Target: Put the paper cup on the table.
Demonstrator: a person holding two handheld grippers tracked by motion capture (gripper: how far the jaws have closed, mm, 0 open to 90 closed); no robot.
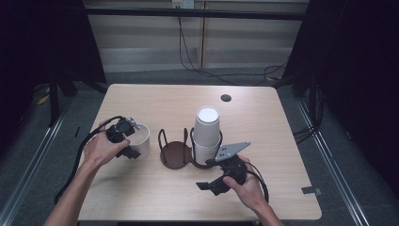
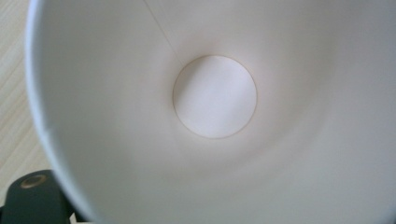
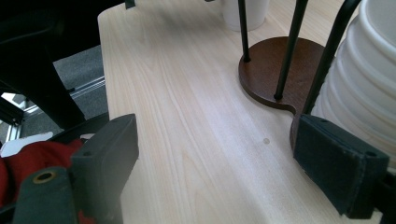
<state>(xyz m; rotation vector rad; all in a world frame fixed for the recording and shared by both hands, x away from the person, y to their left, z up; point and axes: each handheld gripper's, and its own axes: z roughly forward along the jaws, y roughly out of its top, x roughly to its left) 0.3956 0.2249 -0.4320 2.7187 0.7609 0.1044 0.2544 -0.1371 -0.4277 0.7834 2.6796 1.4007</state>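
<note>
The right gripper [image 1: 214, 181] rests near the front of the tabletop [image 1: 282, 141], its fingers [image 3: 343, 168] wide apart and empty, close to the stack of cups [image 1: 206, 134] in the holder [image 1: 175, 153]; a small push could tip that stack. Farther left, the left gripper [image 1: 123, 141] meets the single paper cup [image 1: 140, 139], but I cannot tell if its fingers clamp the rim. A thin wall may buckle or slip.

white paper cups [image 1: 206, 129], dark brown holder base [image 1: 175, 154] – black wire uprights – pale wood-grain table [image 1: 155, 101].
</note>
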